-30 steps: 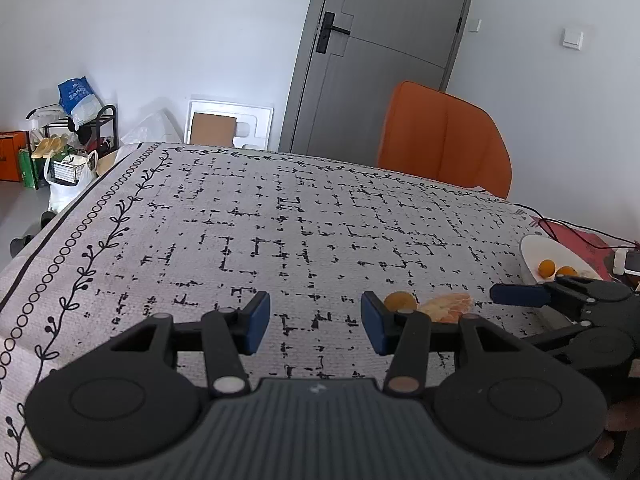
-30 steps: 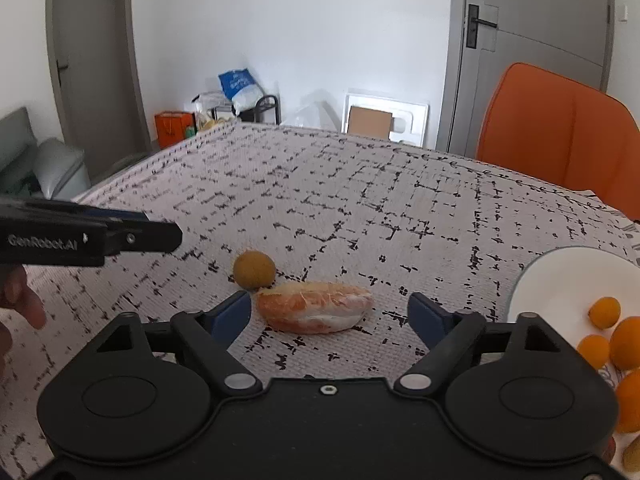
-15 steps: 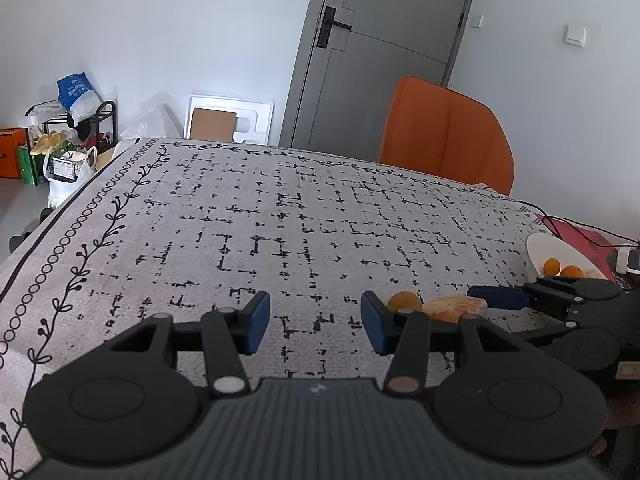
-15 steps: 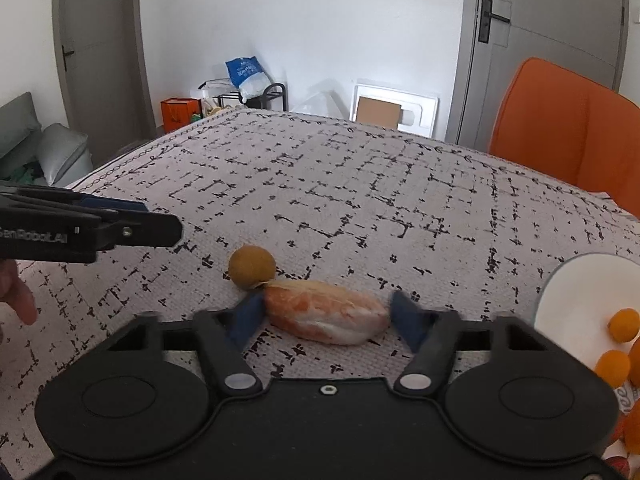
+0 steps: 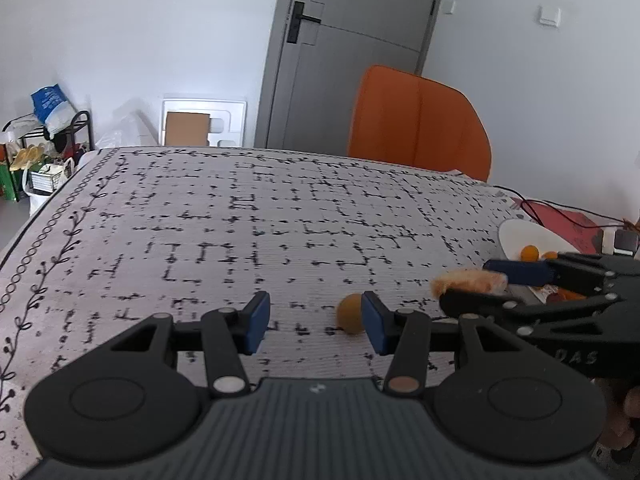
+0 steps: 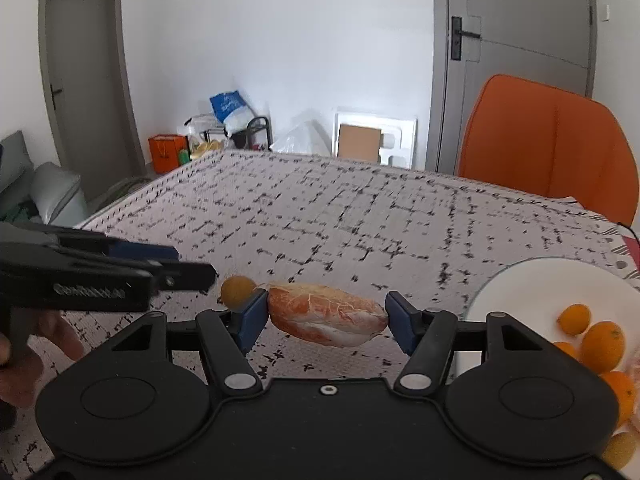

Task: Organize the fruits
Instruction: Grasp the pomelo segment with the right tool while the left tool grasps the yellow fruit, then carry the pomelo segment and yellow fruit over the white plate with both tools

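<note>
A peeled orange segment (image 6: 324, 314), orange with white pith, hangs just above the patterned tablecloth (image 6: 360, 220). My right gripper (image 6: 326, 317) is shut on it, one blue pad at each end. In the left wrist view the same segment (image 5: 468, 282) sits between the right gripper's (image 5: 466, 285) fingers. A small round yellow-brown fruit (image 5: 350, 314) lies on the cloth just outside my left gripper's right finger. My left gripper (image 5: 314, 316) is open with nothing between its pads. A white plate (image 6: 528, 292) at the right holds several small oranges (image 6: 602, 346).
An orange chair (image 5: 420, 124) stands behind the table's far edge. Red items and cables (image 5: 560, 216) lie past the plate (image 5: 520, 236) at the right. A person's hand (image 6: 24, 364) holds the left gripper (image 6: 196, 264) at the left. Bare cloth stretches across the table's middle and far side.
My right gripper's jaws closed on the orange segment and lifted it off the cloth. The left gripper drifted toward the round fruit, its jaws unchanged.
</note>
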Action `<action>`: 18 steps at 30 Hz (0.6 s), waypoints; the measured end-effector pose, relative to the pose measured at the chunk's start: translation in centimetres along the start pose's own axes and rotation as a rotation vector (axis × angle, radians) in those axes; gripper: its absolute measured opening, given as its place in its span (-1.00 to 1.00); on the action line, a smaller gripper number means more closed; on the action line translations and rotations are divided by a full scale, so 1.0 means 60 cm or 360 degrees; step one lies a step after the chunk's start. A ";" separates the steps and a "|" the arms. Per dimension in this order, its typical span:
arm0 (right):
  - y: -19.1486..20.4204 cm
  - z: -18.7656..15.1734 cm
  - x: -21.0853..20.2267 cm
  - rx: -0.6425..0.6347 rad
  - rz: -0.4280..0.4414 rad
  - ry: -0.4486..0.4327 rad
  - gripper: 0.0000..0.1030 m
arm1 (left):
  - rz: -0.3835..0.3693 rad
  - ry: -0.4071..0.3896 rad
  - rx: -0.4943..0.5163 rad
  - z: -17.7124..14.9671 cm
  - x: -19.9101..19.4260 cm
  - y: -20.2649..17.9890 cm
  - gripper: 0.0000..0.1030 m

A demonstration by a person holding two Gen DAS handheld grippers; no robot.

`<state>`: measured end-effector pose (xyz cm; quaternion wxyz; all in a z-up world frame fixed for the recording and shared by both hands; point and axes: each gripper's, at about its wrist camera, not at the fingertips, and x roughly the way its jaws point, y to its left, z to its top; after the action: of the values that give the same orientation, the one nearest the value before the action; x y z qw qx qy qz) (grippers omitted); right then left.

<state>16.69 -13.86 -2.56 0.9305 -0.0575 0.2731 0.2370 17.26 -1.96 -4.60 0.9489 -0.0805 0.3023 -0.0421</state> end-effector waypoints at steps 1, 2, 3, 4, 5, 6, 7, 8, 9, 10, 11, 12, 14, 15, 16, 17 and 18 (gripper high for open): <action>-0.003 0.000 -0.004 0.0007 -0.0010 -0.0011 0.18 | -0.0006 0.0003 0.0007 0.001 0.002 -0.004 -0.05; -0.007 0.000 -0.008 0.0016 -0.0016 -0.0017 0.18 | -0.0014 0.0009 0.0017 0.001 0.005 -0.010 -0.05; -0.012 0.000 -0.014 0.0030 -0.0022 -0.0025 0.18 | -0.0019 0.0012 0.0027 0.001 0.008 -0.014 -0.05; -0.018 -0.001 -0.019 0.0043 -0.0030 -0.0032 0.18 | -0.0022 0.0016 0.0038 0.001 0.012 -0.019 -0.05; -0.021 -0.002 -0.023 0.0052 -0.0040 -0.0039 0.18 | -0.0024 0.0023 0.0053 0.000 0.018 -0.025 -0.05; -0.026 -0.004 -0.028 0.0060 -0.0052 -0.0047 0.18 | -0.0022 0.0036 0.0066 -0.002 0.024 -0.029 -0.05; -0.030 -0.006 -0.033 0.0068 -0.0061 -0.0053 0.18 | -0.0020 0.0049 0.0075 -0.004 0.030 -0.033 -0.05; -0.034 -0.008 -0.036 0.0076 -0.0071 -0.0057 0.18 | -0.0025 0.0057 0.0083 -0.006 0.034 -0.037 -0.05; -0.038 -0.010 -0.041 0.0084 -0.0082 -0.0063 0.18 | -0.0028 0.0060 0.0092 -0.007 0.038 -0.040 -0.06; -0.043 -0.012 -0.046 0.0092 -0.0094 -0.0068 0.18 | -0.0034 0.0058 0.0105 -0.008 0.041 -0.045 -0.19; -0.048 -0.014 -0.051 0.0102 -0.0102 -0.0073 0.18 | -0.0040 0.0064 0.0112 -0.009 0.043 -0.048 -0.31; -0.052 -0.016 -0.056 0.0114 -0.0110 -0.0079 0.18 | -0.0039 0.0077 0.0112 -0.010 0.048 -0.050 -0.37; -0.062 -0.020 -0.066 0.0143 -0.0125 -0.0094 0.18 | -0.0020 0.0082 0.0105 -0.010 0.052 -0.053 -0.55; -0.067 -0.023 -0.071 0.0157 -0.0132 -0.0099 0.18 | -0.0014 0.0076 0.0112 -0.010 0.052 -0.056 -0.55; -0.073 -0.026 -0.075 0.0171 -0.0142 -0.0104 0.18 | -0.0013 0.0072 0.0119 -0.010 0.052 -0.059 -0.55; -0.077 -0.029 -0.079 0.0181 -0.0151 -0.0108 0.18 | -0.0019 0.0071 0.0122 -0.010 0.051 -0.062 -0.55; -0.082 -0.033 -0.082 0.0194 -0.0160 -0.0111 0.18 | -0.0024 0.0070 0.0125 -0.009 0.050 -0.066 -0.55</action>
<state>14.41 -20.68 -1.70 0.9520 -0.0061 0.2512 0.1748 19.29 -6.31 -6.04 0.9441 -0.0444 0.3205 -0.0628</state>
